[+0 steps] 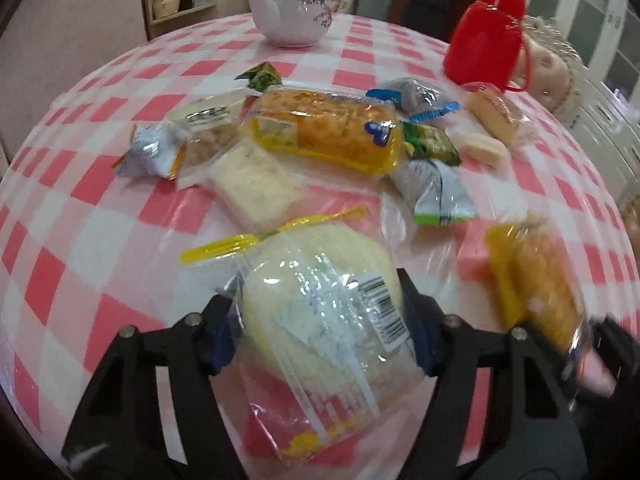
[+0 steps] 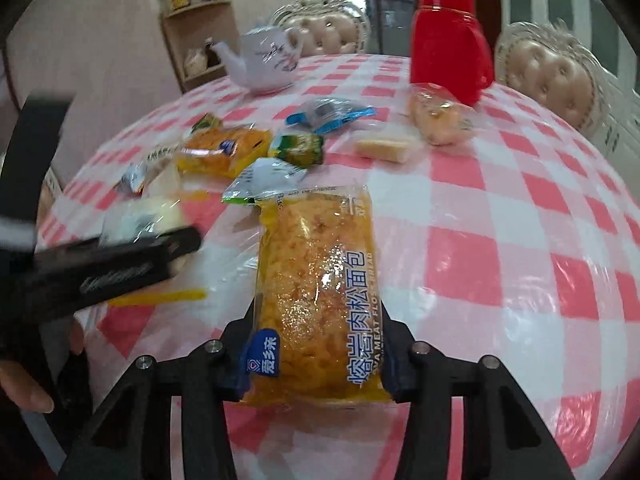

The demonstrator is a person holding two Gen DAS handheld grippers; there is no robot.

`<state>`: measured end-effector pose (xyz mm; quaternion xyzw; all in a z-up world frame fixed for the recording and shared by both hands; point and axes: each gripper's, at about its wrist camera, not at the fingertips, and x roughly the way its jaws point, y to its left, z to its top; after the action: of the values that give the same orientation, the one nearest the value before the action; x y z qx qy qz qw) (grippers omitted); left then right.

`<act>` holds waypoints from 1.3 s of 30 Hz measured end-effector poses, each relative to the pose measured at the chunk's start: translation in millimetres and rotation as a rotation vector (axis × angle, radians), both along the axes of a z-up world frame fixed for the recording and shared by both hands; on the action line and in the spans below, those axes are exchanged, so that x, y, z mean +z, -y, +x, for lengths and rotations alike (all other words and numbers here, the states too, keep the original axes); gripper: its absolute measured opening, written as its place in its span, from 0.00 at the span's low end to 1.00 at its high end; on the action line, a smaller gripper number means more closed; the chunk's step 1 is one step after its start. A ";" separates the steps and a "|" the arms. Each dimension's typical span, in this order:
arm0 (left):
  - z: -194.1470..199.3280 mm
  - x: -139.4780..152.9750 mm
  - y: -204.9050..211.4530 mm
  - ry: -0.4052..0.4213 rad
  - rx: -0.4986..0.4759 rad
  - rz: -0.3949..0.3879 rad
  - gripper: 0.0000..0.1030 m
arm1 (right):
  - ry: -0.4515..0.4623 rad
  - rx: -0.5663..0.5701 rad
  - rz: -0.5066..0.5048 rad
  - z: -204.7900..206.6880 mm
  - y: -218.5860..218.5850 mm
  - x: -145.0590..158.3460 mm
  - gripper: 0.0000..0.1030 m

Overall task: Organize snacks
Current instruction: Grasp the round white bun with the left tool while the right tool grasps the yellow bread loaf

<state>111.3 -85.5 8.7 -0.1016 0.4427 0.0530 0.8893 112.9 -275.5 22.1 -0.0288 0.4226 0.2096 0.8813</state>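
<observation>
On the checked table (image 2: 520, 208), left gripper (image 1: 320, 312) clamping one pale cake (image 1: 320, 300), right gripper (image 2: 316, 344) clamping one meat-floss bread (image 2: 316, 280)

Motion-blurred orange bread pack (image 1: 536, 280) (right edge), small labels unreadable

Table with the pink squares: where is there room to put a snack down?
The checked tablecloth is bare right of the orange meat floss bread packet, in front of the red plastic flask. It is crowded around the second orange bread packet, below the white teapot.
</observation>
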 end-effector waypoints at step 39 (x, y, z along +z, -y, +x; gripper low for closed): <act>-151.1 16.1 -166.2 0.141 0.033 -0.077 0.68 | -0.017 -0.022 0.217 -100.1 -83.8 6.9 0.48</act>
<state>-39.8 80.7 24.8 -0.1464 0.3790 0.0434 0.9127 12.7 -191.7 29.0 0.0731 0.4051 0.2448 0.8778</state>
